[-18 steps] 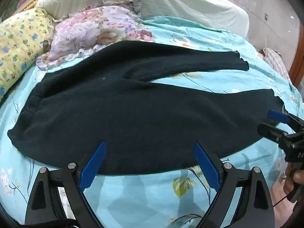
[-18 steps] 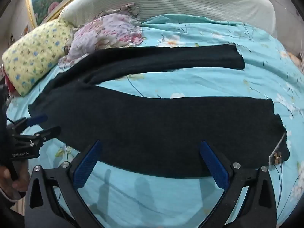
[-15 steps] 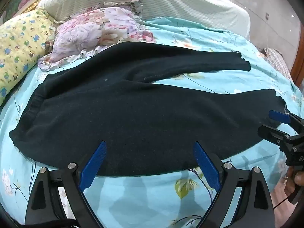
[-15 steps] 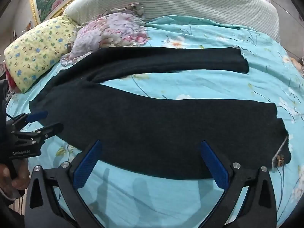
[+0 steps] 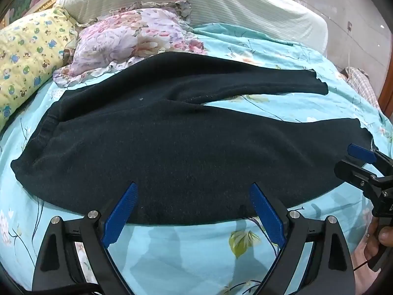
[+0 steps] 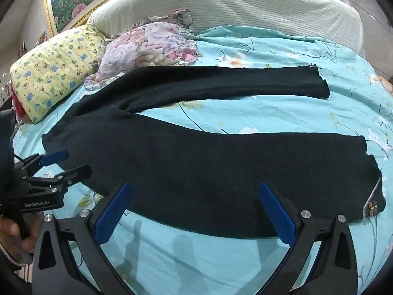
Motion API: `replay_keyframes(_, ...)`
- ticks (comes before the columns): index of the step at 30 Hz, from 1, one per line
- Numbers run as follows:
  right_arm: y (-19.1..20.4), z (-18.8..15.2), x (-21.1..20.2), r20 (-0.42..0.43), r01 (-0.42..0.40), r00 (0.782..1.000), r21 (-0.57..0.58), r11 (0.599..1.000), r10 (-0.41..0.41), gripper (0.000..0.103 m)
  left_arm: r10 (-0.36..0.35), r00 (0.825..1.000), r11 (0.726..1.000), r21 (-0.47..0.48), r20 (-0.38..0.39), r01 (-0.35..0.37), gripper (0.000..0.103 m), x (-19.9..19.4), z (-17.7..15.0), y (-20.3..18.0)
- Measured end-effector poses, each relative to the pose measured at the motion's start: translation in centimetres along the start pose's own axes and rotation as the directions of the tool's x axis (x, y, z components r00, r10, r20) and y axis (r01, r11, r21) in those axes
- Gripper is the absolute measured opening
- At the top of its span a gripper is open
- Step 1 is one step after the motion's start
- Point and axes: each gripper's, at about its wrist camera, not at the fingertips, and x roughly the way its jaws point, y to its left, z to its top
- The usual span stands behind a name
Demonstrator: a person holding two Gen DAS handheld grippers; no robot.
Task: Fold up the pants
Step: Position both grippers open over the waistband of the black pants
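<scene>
Black pants (image 5: 172,147) lie spread flat on a turquoise floral bed sheet (image 5: 196,253), waistband at the left, both legs running right and splayed apart. They also show in the right wrist view (image 6: 208,169). My left gripper (image 5: 192,190) is open and empty, its blue fingertips over the near edge of the pants close to the waist and hip. My right gripper (image 6: 194,189) is open and empty over the near edge of the near leg. A small tag (image 6: 372,209) sits at that leg's cuff.
A yellow patterned pillow (image 5: 22,56) and a pink floral pillow (image 5: 132,39) lie at the head of the bed beside the waistband. A white striped bolster (image 6: 233,5) runs along the back. A plaid cloth (image 5: 361,83) lies off the far right edge.
Both grippers have lowered slightly toward the pants' near edge. The jaws stay open and the pants have not moved.
</scene>
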Motion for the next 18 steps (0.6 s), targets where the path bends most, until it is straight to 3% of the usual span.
replay_keyframes(18, -0.21, -0.18, 0.26, 0.012, -0.017, 1.000, 0.037, 0.999, 0.017, 0.103, -0.008, 1.000, 1.000, 0.001, 0.016, 0.008, 0.093, -0.32, 0.08, -0.09)
